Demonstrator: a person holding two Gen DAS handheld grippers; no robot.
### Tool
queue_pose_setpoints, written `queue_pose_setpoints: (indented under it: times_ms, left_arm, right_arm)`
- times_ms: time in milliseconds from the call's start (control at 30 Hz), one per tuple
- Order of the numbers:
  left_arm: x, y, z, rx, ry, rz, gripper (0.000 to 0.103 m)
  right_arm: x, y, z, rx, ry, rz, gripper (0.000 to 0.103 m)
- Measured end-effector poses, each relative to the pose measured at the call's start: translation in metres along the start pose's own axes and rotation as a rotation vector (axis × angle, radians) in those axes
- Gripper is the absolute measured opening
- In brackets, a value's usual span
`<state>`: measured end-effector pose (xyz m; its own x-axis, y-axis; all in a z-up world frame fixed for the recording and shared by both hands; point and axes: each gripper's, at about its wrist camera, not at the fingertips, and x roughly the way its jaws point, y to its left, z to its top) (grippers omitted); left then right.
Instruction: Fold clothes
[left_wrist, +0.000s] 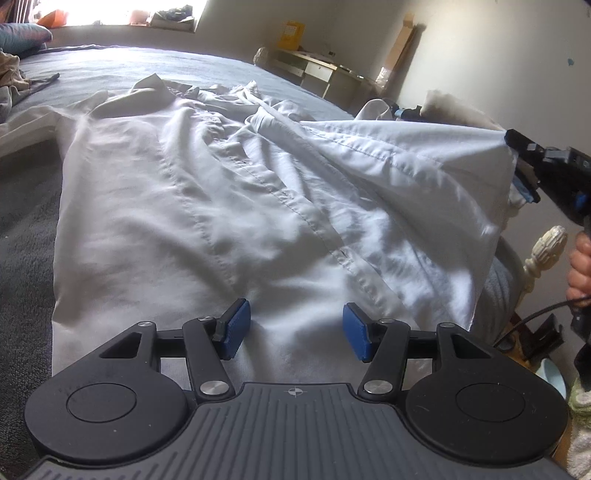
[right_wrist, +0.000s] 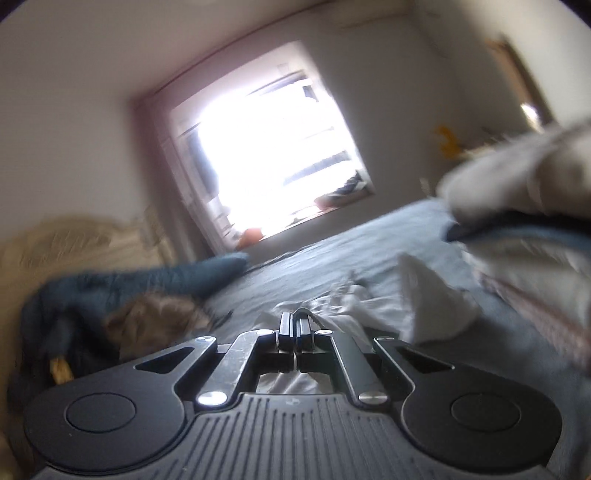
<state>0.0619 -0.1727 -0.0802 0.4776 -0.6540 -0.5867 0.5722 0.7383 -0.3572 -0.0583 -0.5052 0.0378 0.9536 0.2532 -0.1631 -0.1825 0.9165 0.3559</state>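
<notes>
White button-up cotton shirt (left_wrist: 207, 192) spread across grey bed cover (left_wrist: 229, 70), frame centre. Left gripper (left_wrist: 296, 334) spread above hem, bottom centre. Right gripper (left_wrist: 519, 162) pinches lifted shirt edge, right.

A big white shirt (left_wrist: 192, 206) is lying spread out on the bed, front side up, with lots of wrinkles. Its collar is pointing away toward the window. Its right side is lifting up off the bed in a tight tent shape.
</notes>
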Motion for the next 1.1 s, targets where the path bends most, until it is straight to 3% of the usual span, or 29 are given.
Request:
queue_pose_setpoints:
  times_ms: [100, 200, 433, 500, 533, 600, 700, 767, 833, 967, 1100]
  left_arm:
    - [-0.002, 0.004, 0.001, -0.027, -0.006, -0.012, 0.056]
    - [-0.003, 0.007, 0.002, -0.044, -0.01, -0.017, 0.056]
    - [-0.003, 0.01, 0.002, -0.047, -0.011, -0.024, 0.056]
    - [-0.002, 0.01, 0.001, -0.048, -0.01, -0.024, 0.056]
    - [-0.002, 0.01, 0.001, -0.048, -0.01, -0.024, 0.056]
    - [-0.002, 0.011, 0.002, -0.048, -0.01, -0.024, 0.056]
    - [-0.002, 0.01, 0.002, -0.042, -0.01, -0.019, 0.056]
    - [-0.001, 0.008, 0.002, -0.037, -0.009, -0.015, 0.056]
    - [-0.001, 0.008, 0.002, -0.034, -0.008, -0.012, 0.056]
    - [-0.001, 0.008, 0.002, -0.034, -0.007, -0.011, 0.056]
    - [-0.001, 0.009, 0.002, -0.032, -0.008, -0.012, 0.056]
  right_arm:
    - [0.009, 0.035, -0.012, -0.191, 0.093, 0.072, 0.002]
    - [0.016, 0.048, -0.025, -0.265, 0.161, 0.029, 0.002]
    - [0.004, -0.027, -0.025, 0.026, 0.144, -0.22, 0.002]
    - [0.011, -0.051, -0.031, 0.109, 0.21, -0.331, 0.009]
    - [0.013, -0.061, -0.035, 0.15, 0.259, -0.396, 0.02]
    - [0.008, -0.071, -0.041, 0.196, 0.284, -0.455, 0.024]
    - [-0.011, -0.053, -0.04, 0.106, 0.226, -0.428, 0.024]
    - [-0.016, -0.023, -0.04, -0.061, 0.208, -0.378, 0.029]
    - [-0.012, 0.012, -0.047, -0.261, 0.246, -0.274, 0.039]
    - [0.001, 0.068, -0.076, -0.607, 0.363, -0.065, 0.039]
    - [0.02, 0.086, -0.1, -0.768, 0.459, -0.012, 0.039]
